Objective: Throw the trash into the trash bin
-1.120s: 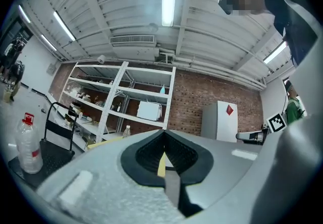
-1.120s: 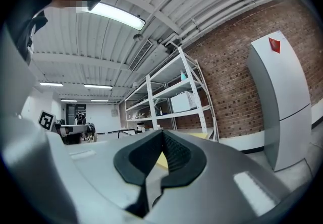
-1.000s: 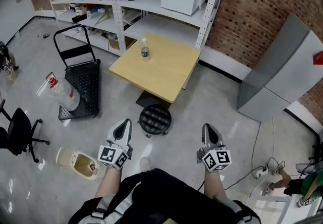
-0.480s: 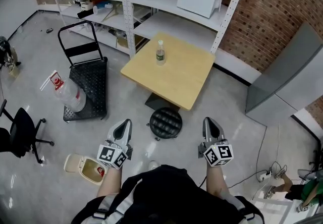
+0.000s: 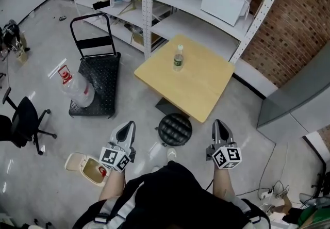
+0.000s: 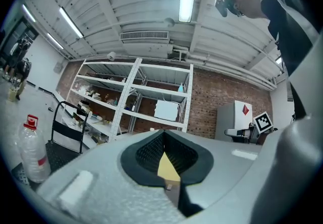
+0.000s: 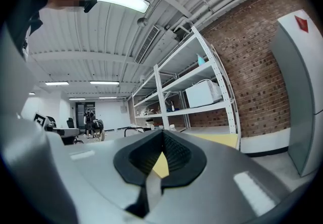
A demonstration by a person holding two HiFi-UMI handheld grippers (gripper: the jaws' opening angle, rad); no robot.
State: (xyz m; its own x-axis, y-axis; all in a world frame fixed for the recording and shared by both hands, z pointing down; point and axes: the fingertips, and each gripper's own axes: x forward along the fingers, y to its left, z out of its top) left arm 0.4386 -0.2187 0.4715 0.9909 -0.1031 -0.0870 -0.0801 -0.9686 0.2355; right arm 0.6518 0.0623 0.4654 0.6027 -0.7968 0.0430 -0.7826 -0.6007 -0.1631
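A clear plastic bottle [image 5: 178, 58] with a dark label stands upright on the square yellow table [image 5: 201, 88] ahead of me. On the floor at the lower left sits the beige trash bin [image 5: 85, 167], lid open, with something red inside. My left gripper [image 5: 125, 131] and right gripper [image 5: 220, 129] are held side by side in front of my body, pointing level toward the table and well short of it. Both are shut, with nothing between their pads. In the left gripper view the left gripper [image 6: 162, 132] shows closed pads. The right gripper [image 7: 162, 134] looks the same in its own view.
A black round stool [image 5: 175, 129] stands between me and the table. A black cart [image 5: 98, 81] with a big water jug [image 5: 76, 88] is at the left, an office chair [image 5: 23, 122] further left. White shelving [image 5: 154, 11] and a grey cabinet [image 5: 304, 94] line the brick wall.
The table, bottle, stool and shelves have slid to the right in the head view, and the stool now lies between the grippers. Both grippers stay shut and keep their pose.
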